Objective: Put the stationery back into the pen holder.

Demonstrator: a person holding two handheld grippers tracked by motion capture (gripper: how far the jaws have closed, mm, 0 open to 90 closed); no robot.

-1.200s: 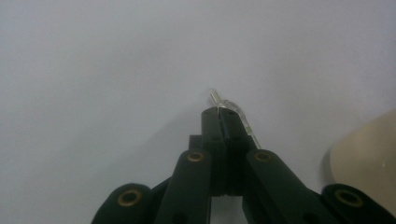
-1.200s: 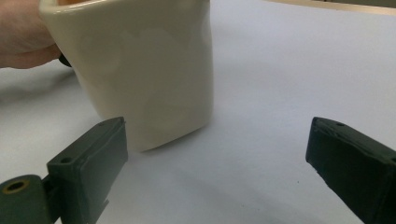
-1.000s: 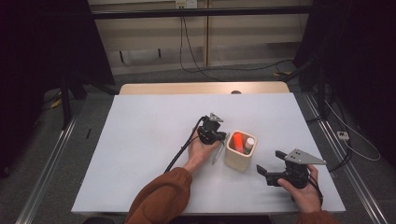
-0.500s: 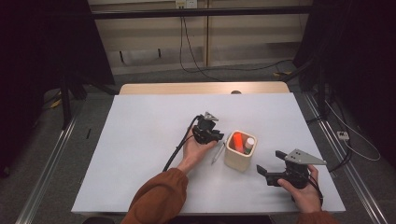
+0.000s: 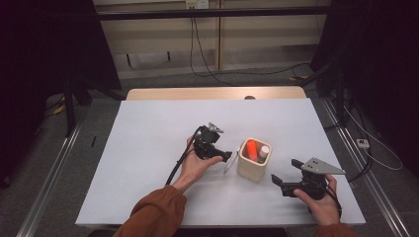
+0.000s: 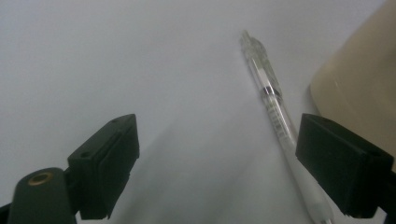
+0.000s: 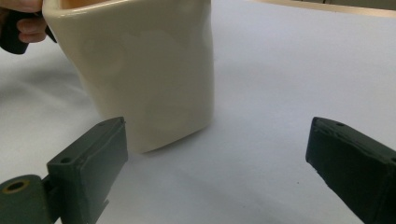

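On table (image 5: pixel 148 148), cream cup (image 5: pixel 253 168), orange marker (image 5: pixel 251 149) inside

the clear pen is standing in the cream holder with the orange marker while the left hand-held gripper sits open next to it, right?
Not quite. The clear pen lies flat on the table beside the cream holder, as the left gripper view shows. The left hand-held gripper is open.

No legible text; pen (image 6: pixel 274 108) barrel bears small print, too blurred to read.
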